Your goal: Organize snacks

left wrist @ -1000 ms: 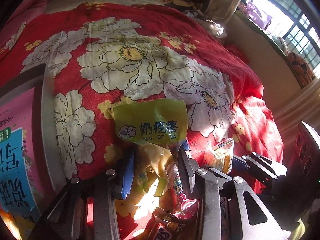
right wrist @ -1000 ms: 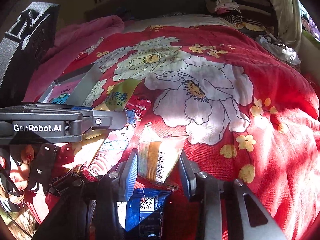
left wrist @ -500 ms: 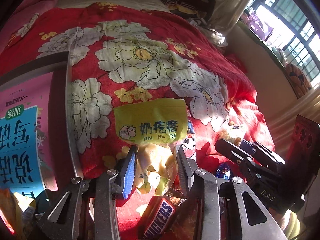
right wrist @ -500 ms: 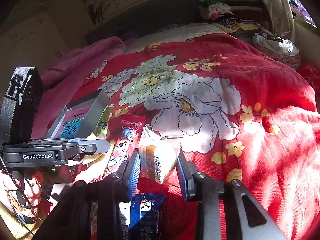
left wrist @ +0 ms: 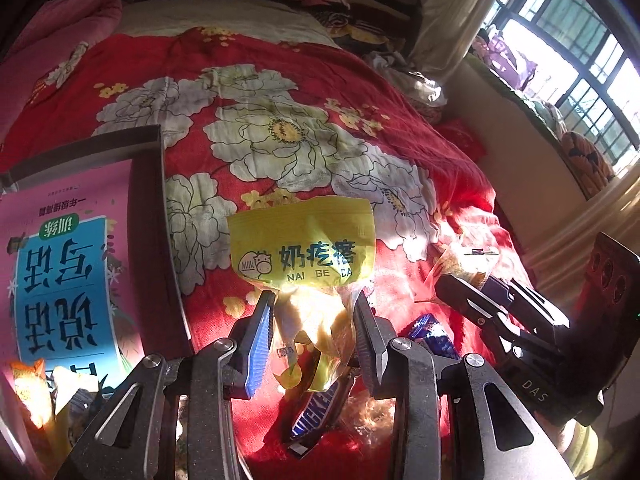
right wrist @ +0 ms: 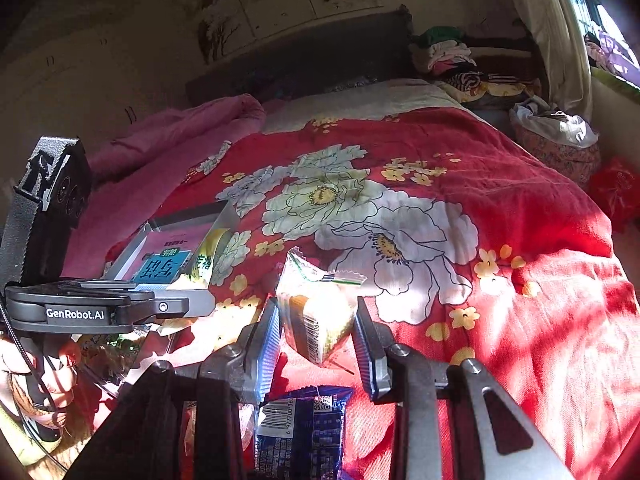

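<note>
Sunlight falls across a bed covered by a red floral blanket (left wrist: 304,92), where the snacks are being sorted. The left tongs (left wrist: 312,320) are clenched on a yellow snack bag (left wrist: 304,240) with a cartoon cow and "NAI GE DA" printed on it; its crumpled lower part is pinched between the pads while the printed top stands up above them, clear of the blanket. Under these tongs a Snickers bar (left wrist: 316,408) lies on the blanket, with a blue wrapper (left wrist: 432,332) just beside it to the right. At the left stands a shallow dark box (left wrist: 148,216) with a pink and blue printed sheet inside it.

The right tongs (right wrist: 316,328) grasp a small clear-wrapped cake packet (right wrist: 316,316), barcode facing the camera, held above the blanket. Below them lies a blue snack packet (right wrist: 300,432) with a barcode and a QR code. In the right wrist view the left tongs reach in from the left, a hand (right wrist: 48,376) gripping their handle.
</note>
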`<state>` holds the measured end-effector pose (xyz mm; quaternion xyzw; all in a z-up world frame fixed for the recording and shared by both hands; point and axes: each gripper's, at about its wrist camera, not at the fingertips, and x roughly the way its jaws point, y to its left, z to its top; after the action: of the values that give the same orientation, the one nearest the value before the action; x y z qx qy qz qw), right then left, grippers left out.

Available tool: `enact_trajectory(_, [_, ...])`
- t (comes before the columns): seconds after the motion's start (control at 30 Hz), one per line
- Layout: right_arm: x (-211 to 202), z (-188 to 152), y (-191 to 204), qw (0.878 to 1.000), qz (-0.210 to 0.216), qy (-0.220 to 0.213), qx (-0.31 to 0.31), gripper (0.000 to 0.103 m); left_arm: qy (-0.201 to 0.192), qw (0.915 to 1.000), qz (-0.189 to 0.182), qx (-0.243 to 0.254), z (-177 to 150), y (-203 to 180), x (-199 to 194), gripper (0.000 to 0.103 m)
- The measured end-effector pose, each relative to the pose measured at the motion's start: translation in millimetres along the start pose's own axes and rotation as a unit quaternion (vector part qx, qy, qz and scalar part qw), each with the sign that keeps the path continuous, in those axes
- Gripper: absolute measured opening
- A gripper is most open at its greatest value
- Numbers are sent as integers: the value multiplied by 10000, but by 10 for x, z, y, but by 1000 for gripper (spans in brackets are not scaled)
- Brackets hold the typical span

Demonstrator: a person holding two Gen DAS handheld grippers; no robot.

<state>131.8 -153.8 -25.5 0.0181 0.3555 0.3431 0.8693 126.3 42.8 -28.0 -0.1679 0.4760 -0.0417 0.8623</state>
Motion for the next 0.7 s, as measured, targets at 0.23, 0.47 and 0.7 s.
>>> enact_trajectory(0.23, [-113, -5, 198, 9997, -25, -131, -227, 35, -145, 9999, -21, -86, -63, 94, -204, 38])
enact_trajectory(0.47, [-196, -12, 394, 9990, -9, -190, -412, 35, -322, 9994, -61, -142, -103, 167, -429, 38])
enact_trajectory(0.7, [-275, -17, 544, 9980, 33, -306, -553, 35, -525, 9982, -15, -305, -122, 353, -663, 38])
